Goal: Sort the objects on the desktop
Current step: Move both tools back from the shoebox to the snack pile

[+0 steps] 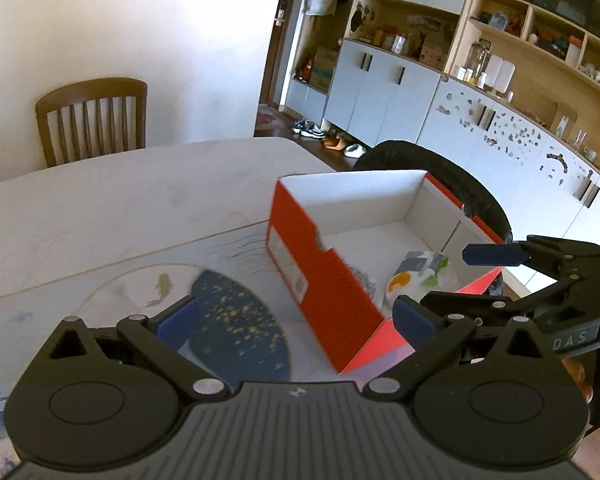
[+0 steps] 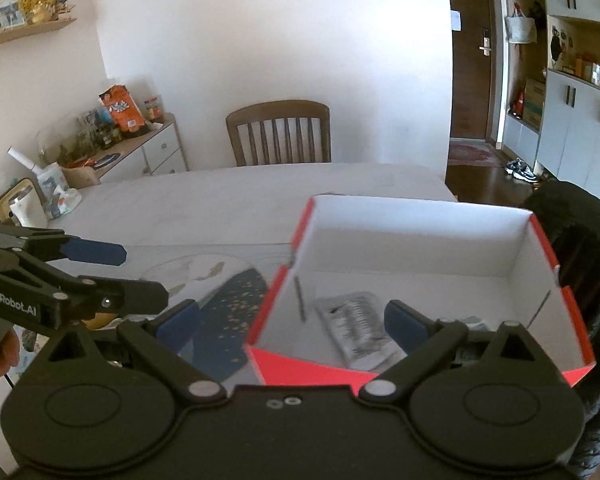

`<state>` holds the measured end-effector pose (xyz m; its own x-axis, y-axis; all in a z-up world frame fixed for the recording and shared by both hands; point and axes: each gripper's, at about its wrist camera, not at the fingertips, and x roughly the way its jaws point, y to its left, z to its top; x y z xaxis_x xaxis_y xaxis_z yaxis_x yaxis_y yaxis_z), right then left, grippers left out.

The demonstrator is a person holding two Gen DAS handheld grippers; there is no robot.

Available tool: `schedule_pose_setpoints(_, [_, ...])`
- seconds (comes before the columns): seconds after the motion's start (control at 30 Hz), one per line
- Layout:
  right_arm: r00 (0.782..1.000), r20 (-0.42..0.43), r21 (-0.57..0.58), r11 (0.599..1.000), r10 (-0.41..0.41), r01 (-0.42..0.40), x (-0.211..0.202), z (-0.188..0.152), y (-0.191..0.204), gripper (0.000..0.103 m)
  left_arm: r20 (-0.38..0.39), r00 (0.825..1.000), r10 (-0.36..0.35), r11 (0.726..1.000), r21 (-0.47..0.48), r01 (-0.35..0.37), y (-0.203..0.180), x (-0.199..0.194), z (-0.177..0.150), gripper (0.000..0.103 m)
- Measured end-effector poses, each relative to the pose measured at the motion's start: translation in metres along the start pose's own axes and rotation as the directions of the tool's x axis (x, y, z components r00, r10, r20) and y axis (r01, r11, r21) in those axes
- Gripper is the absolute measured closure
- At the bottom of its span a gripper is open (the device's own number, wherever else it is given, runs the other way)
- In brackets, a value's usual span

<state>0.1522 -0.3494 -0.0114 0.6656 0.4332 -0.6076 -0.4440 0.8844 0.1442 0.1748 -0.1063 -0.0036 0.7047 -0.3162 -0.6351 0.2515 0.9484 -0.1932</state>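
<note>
An open red box (image 1: 320, 276) with a white inside stands on the table; it also shows in the right wrist view (image 2: 420, 248). Inside it lie a white packet with an orange and green print (image 1: 420, 276) and a grey printed packet (image 2: 356, 324). My left gripper (image 1: 296, 316) is open and empty, above the box's near left corner. My right gripper (image 2: 292, 320) is open and empty, over the box's near edge. The right gripper also shows in the left wrist view (image 1: 496, 280), and the left gripper in the right wrist view (image 2: 120, 272).
A printed desk mat (image 1: 236, 320) with a dark blue patch lies left of the box. A wooden chair (image 2: 280, 132) stands at the table's far side. A black chair back (image 2: 580, 264) stands right of the box. A cluttered side cabinet (image 2: 112, 140) is at the left.
</note>
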Motion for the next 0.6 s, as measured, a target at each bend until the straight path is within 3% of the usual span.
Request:
schedule_pose_setpoints(0.17, [1.000,-0.006,0.004,1.000,0.003,-0.003,0.005,-0.001,0.027,0.005,-0.003,1.000,0.004,1.000,-0.012,-0.004,0.025,-0.019,-0.012,0.000])
schedule_pose_setpoints(0.4, [1.000,-0.017,-0.051,0.998,0.023,-0.024,0.016,-0.004,0.073,0.004,0.043,0.997,0.067,0.997,-0.026,-0.066,0.058,-0.051,-0.030,0.000])
schedule_pose_setpoints(0.6, [0.998,-0.043,-0.066,0.996,0.053,-0.056,0.031,-0.010,0.107,0.005,0.027,0.990,0.138,0.987,-0.084,-0.135,0.093,-0.067,-0.050,0.000])
